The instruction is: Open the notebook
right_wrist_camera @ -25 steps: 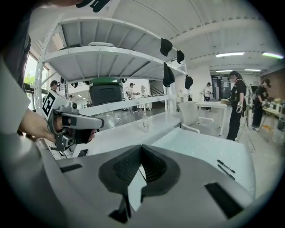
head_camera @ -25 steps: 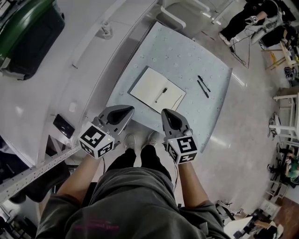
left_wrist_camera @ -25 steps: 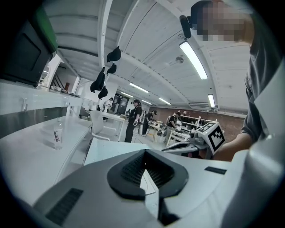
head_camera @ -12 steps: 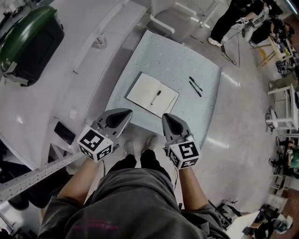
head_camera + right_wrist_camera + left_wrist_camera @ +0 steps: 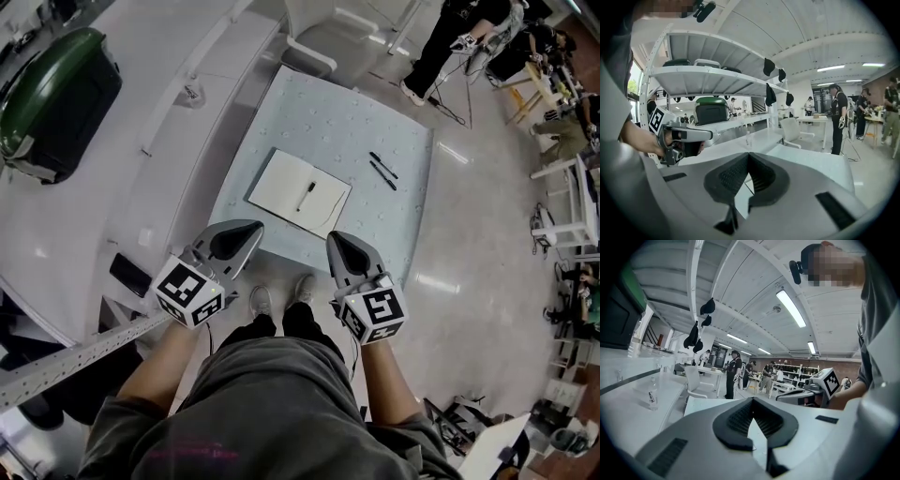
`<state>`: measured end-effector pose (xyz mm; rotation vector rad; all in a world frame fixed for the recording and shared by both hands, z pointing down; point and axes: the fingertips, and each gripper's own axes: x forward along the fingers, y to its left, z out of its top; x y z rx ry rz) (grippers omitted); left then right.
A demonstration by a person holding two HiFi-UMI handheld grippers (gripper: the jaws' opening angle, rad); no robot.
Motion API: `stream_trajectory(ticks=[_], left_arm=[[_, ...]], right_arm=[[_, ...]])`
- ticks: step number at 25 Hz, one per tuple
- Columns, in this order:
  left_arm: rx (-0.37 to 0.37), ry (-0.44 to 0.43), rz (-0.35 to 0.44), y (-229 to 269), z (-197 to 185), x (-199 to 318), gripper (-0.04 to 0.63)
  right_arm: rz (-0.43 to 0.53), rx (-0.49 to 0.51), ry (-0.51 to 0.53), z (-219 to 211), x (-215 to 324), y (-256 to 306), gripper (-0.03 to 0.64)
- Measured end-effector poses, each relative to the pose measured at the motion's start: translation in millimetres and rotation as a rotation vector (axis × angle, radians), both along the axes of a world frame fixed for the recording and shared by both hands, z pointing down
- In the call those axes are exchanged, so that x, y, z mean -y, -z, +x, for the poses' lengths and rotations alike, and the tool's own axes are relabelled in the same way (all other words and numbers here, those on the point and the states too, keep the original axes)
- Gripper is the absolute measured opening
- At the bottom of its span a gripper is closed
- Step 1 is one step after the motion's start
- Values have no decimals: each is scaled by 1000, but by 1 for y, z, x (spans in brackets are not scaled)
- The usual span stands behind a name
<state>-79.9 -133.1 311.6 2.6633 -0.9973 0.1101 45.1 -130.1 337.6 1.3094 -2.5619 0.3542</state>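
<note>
Two steps before any lifting: bring forward the left hand-held gripper (image 5: 248, 230), pressed together and empty by the near edge of the table (image 5: 356, 122), to steady the notebook (image 5: 281, 178), flat at mid-table and apparently closed, and clear off the pen (image 5: 305, 195) on its cover. Then spread the right hand-held gripper (image 5: 337, 242), likewise pressed together and empty, and pinch the cover's free edge only, avoiding the two loose pens (image 5: 382, 171) farther right.

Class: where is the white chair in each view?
Head view: chair top centre, beyond the table's far edge.
Left gripper view: chair left of centre, beyond the table.
Right gripper view: chair right of centre, behind the table.
Shared landmark: clear bottle on the counter.
</note>
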Motion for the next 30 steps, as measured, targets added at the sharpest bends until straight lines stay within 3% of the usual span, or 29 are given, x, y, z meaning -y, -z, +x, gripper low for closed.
stream_trajectory(ticks=[30], left_arm=[[-2,-15,-30,-5,22,5,2]], right_arm=[[-72,43,25,8,7,-9,5]])
